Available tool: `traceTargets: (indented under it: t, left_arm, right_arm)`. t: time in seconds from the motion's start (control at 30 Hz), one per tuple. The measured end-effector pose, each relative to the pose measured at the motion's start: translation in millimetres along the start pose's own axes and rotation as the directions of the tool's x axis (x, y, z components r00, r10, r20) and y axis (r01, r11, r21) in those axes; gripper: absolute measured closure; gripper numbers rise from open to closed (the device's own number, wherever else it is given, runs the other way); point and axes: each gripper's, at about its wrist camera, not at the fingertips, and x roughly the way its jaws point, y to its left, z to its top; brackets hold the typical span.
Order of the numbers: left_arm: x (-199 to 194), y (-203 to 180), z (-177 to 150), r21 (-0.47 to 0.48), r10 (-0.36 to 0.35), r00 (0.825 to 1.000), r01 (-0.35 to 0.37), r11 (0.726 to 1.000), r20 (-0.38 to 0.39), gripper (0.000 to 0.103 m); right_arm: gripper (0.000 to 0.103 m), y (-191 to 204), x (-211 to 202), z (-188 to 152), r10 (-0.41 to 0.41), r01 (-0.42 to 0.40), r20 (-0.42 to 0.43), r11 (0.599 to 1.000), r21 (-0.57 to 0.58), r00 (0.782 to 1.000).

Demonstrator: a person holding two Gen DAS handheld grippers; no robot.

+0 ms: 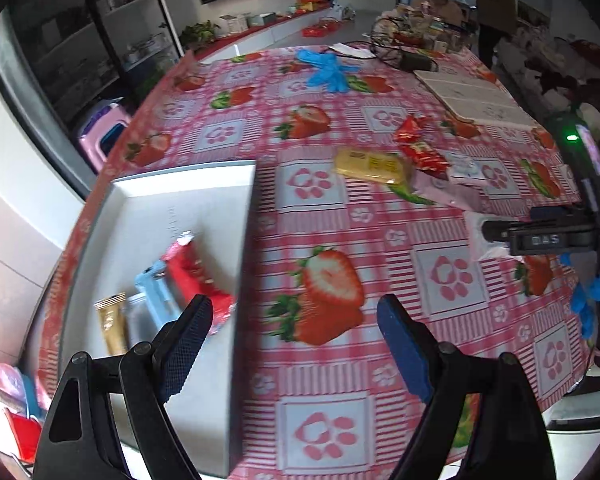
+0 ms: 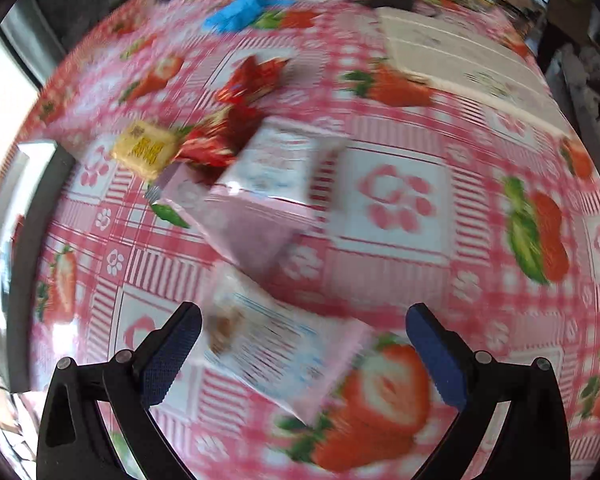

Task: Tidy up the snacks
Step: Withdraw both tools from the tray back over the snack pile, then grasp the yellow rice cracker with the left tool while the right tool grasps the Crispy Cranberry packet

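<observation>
Strawberry-print tablecloth [image 1: 324,216] covers the table; I see a white tray [image 1: 220,184] at its left edge holding 3 snacks: red pack [image 1: 196,276], blue pack [image 1: 156,292], gold stick [image 1: 112,320]. Left gripper [image 1: 296,344] released, hovering beside the tray. Right gripper [image 2: 304,348] released over a pink-white packet [image 2: 276,352]. Yellow biscuit [image 1: 372,165] and red wrappers [image 1: 418,146] lie mid-table.

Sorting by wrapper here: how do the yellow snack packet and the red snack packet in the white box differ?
The yellow packet lies loose on the strawberry tablecloth; the red packet already sits inside the white box. Yellow lies apart from the blue and gold packets that red lies beside. Both are small sealed wrappers, neither gripped.
</observation>
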Motion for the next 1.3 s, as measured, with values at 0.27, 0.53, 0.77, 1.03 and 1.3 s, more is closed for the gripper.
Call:
traceTargets:
  t: [0.27,0.53,0.77,1.03,1.3]
  left_arm:
    - [64.5,-40.8,49.1,-0.041,-0.127,0.984,0.122,0.992,-0.129,0.016]
    - [99.4,-22.4,111.7,-0.077,0.065,0.998,-0.066,0.995,-0.016,0.016]
    - [151.5,-6.8,146.7,-0.085,0.176,0.982,-0.182,0.980,-0.073,0.016]
    - [144.5,-18.4,106.3,-0.001,0.148,0.987,-0.148,0.989,-0.062,0.015]
    - [86.6,-41.5,65.8,0.148,-0.008,1.000,0.004,0.989,0.025,0.014]
  right_arm:
    - [0.000,-58.8,-31.0,-20.4,0.034,-0.040,0.056,0.993,0.114,0.998]
    - [0.000,-55.3,-31.0,-25.5,0.071,-0.075,0.058,0.995,0.067,0.996]
    - [0.000,-37.0,-13.9,-2.6,0.040,-0.048,0.089,0.995,0.087,0.995]
    - [0.000,-30.7,-2.2,-8.1,0.068,-0.070,0.061,0.997,0.042,0.996]
    - [0.000,-56.4,-29.3,-41.3,0.098,-0.104,0.063,0.989,0.101,0.993]
